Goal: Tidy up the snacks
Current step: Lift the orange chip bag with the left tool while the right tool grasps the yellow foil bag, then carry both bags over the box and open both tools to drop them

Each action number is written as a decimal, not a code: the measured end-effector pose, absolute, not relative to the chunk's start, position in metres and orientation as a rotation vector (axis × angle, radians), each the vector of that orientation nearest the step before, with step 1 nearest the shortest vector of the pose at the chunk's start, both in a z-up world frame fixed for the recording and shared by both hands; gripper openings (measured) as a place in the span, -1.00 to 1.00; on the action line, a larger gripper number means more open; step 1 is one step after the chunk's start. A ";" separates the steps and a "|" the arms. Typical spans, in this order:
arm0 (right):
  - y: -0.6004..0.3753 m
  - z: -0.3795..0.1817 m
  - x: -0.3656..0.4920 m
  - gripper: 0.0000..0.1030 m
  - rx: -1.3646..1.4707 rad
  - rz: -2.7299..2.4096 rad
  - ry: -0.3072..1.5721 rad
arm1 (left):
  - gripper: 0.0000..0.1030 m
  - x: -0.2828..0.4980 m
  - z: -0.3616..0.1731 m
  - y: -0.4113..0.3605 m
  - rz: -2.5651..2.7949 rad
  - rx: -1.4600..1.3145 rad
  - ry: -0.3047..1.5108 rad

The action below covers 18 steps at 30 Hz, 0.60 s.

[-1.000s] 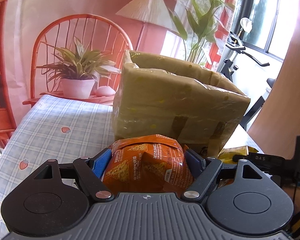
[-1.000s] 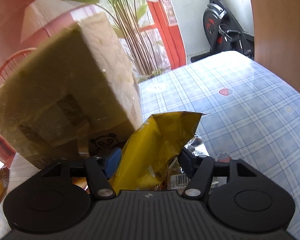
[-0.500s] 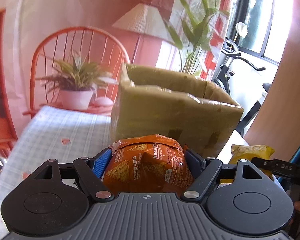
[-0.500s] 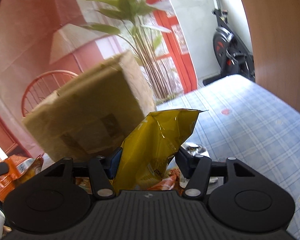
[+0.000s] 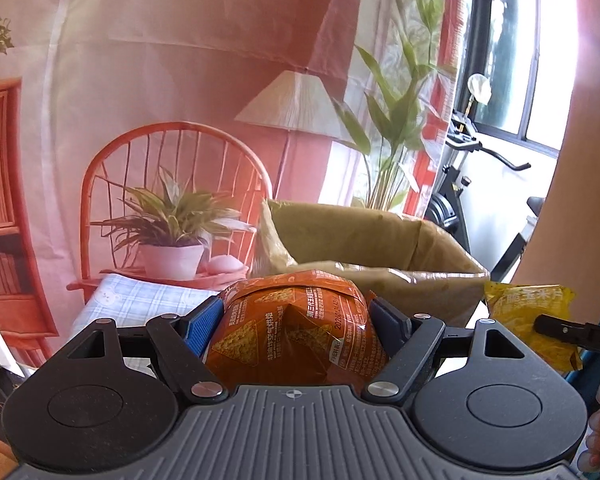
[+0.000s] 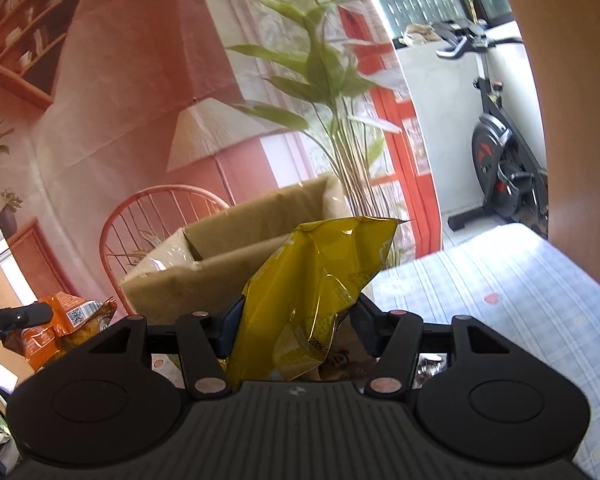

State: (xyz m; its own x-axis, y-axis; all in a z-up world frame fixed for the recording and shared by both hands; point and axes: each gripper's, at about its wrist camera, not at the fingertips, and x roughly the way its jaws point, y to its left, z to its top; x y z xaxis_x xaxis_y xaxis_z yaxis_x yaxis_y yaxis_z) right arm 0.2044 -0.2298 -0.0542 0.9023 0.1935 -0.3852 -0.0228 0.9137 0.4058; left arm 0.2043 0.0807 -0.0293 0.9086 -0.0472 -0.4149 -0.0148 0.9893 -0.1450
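Bulging between two blue pads, an orange snack bag (image 5: 296, 328) printed with triangular chips is clamped by the left hand-held gripper (image 5: 298, 320) and is held in the air in front of an open cardboard box (image 5: 380, 256). The bag's upper edge is seen level with the box's near rim in the left wrist view, and whether the two touch cannot be told. A yellow snack bag (image 6: 320, 292) is pinched by the right hand-held gripper (image 6: 296, 320), its crumpled top standing up above the fingers and overlapping the box's near wall (image 6: 180, 292) in the right wrist view. Each bag is also caught at the edge of the other camera: the yellow one at the right of the left wrist view (image 5: 528, 320), the orange one at the left of the right wrist view (image 6: 60, 320). The box's flaps are raised and its brown inner walls are shown. A bench covered by a blue checked cloth (image 6: 500, 288) is seen beneath and to the right of the box. A backdrop printed with an orange chair (image 5: 172, 184), a potted plant (image 5: 172, 232) and a lamp (image 5: 296, 108) is hung behind, and an exercise bike (image 6: 500, 168) is stood by the window.
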 end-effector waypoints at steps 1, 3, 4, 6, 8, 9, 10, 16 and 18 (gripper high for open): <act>-0.230 -0.051 0.204 0.15 0.400 0.121 0.423 | 0.58 0.205 -0.026 0.081 -0.020 -0.150 0.421; -0.228 -0.043 0.204 0.15 0.386 0.132 0.396 | 0.58 0.209 -0.019 0.078 -0.027 -0.145 0.394; -0.227 -0.039 0.204 0.15 0.377 0.138 0.381 | 0.58 0.211 -0.016 0.076 -0.032 -0.139 0.383; -0.224 -0.029 0.207 0.15 0.359 0.152 0.356 | 0.58 0.219 -0.009 0.072 -0.045 -0.134 0.366; -0.222 -0.020 0.213 0.15 0.343 0.166 0.330 | 0.58 0.230 -0.002 0.066 -0.061 -0.120 0.354; -0.221 -0.015 0.217 0.15 0.335 0.175 0.314 | 0.58 0.238 0.001 0.063 -0.070 -0.112 0.346; -0.220 -0.010 0.221 0.15 0.324 0.184 0.298 | 0.58 0.247 0.004 0.060 -0.076 -0.108 0.341; -0.201 0.004 0.274 0.15 0.229 0.202 0.255 | 0.58 0.306 0.017 0.043 -0.082 -0.086 0.342; -0.195 0.002 0.299 0.14 0.199 0.187 0.261 | 0.58 0.328 0.012 0.038 -0.072 -0.074 0.363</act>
